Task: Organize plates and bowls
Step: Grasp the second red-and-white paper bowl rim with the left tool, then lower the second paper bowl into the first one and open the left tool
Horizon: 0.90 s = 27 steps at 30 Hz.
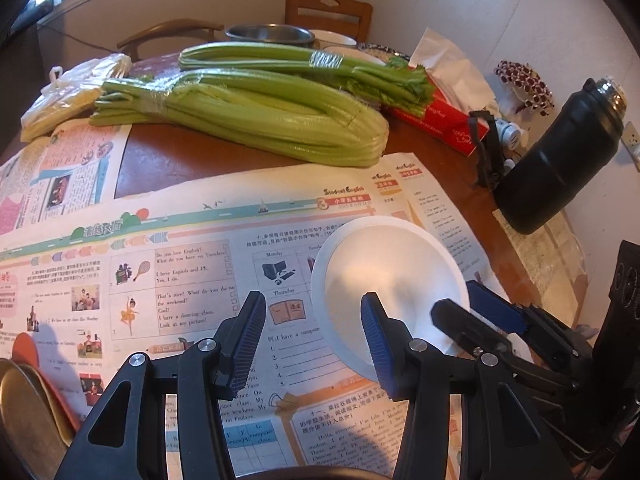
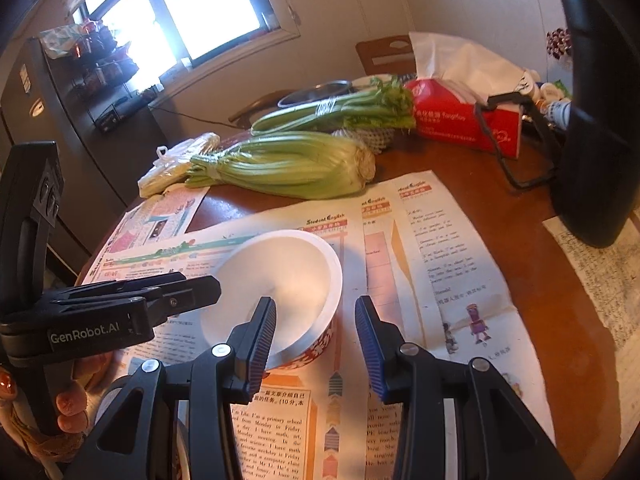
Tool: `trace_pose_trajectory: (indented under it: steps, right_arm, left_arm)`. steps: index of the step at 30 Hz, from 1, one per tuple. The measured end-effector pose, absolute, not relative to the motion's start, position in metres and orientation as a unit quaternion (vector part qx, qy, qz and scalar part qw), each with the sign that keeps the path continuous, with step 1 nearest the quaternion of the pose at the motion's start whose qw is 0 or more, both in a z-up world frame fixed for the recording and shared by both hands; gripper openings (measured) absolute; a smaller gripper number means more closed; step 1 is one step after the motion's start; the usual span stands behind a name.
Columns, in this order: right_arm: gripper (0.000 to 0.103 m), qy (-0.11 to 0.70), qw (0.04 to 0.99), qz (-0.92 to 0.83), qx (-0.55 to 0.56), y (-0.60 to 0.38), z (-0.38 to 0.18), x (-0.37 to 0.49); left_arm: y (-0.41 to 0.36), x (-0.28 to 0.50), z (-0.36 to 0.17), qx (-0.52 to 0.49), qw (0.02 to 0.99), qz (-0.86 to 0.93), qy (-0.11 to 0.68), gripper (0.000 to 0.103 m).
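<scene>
Left tool [image 1: 314, 338] is spread wide w/ nothing in it, hanging over the newspaper [image 1: 192, 264]. Its right finger [image 1: 376, 344] sits in front of the white bowl's [image 1: 390, 280] rim; can't tell if it touches. Bowl stands on the newspaper, on the brown round counter [image 1: 168, 160], near the front edge & a bit right of middle. From the right cam the bowl [image 2: 280, 288] is white inside w/ a red flower pattern outside. Right tool [image 2: 316, 346] is spread wide too, holding nothing. Its left finger [image 2: 262, 344] is over the bowl's near rim, its right finger out past the bowl.

Farther back, left to right: a plastic bag [image 1: 68, 92], two celery bunches [image 1: 248, 120], a metal bowl [image 1: 270, 35], a red tissue box [image 1: 440, 120], then a black flask [image 1: 560, 168] far right.
</scene>
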State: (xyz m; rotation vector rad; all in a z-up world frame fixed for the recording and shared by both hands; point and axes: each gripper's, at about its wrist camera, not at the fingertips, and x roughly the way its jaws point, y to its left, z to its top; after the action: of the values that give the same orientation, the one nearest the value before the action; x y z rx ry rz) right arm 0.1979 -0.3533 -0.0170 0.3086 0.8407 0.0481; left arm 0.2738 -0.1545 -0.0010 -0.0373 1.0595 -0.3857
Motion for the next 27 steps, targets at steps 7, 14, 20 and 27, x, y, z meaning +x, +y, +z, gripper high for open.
trace_pose_trajectory:
  steps: [7,14,20,27]
  right_arm:
    - [0.041,0.411,0.900,0.058,0.136,-0.336,-0.025,0.204]
    - [0.041,0.412,0.897,0.086,0.136,-0.324,-0.026,0.205]
    - [0.042,0.413,0.897,0.084,0.131,-0.318,-0.025,0.205]
    - [0.043,0.405,0.901,0.085,0.128,-0.314,-0.018,0.200]
  left_arm:
    - [-0.154,0.281,-0.012,-0.023,0.840,-0.180,0.511,0.051]
    - [-0.153,0.281,-0.018,-0.028,0.834,-0.189,0.518,0.042]
    - [-0.148,0.278,-0.016,-0.031,0.834,-0.190,0.516,0.037]
    - [-0.143,0.271,-0.008,-0.034,0.842,-0.191,0.503,0.037]
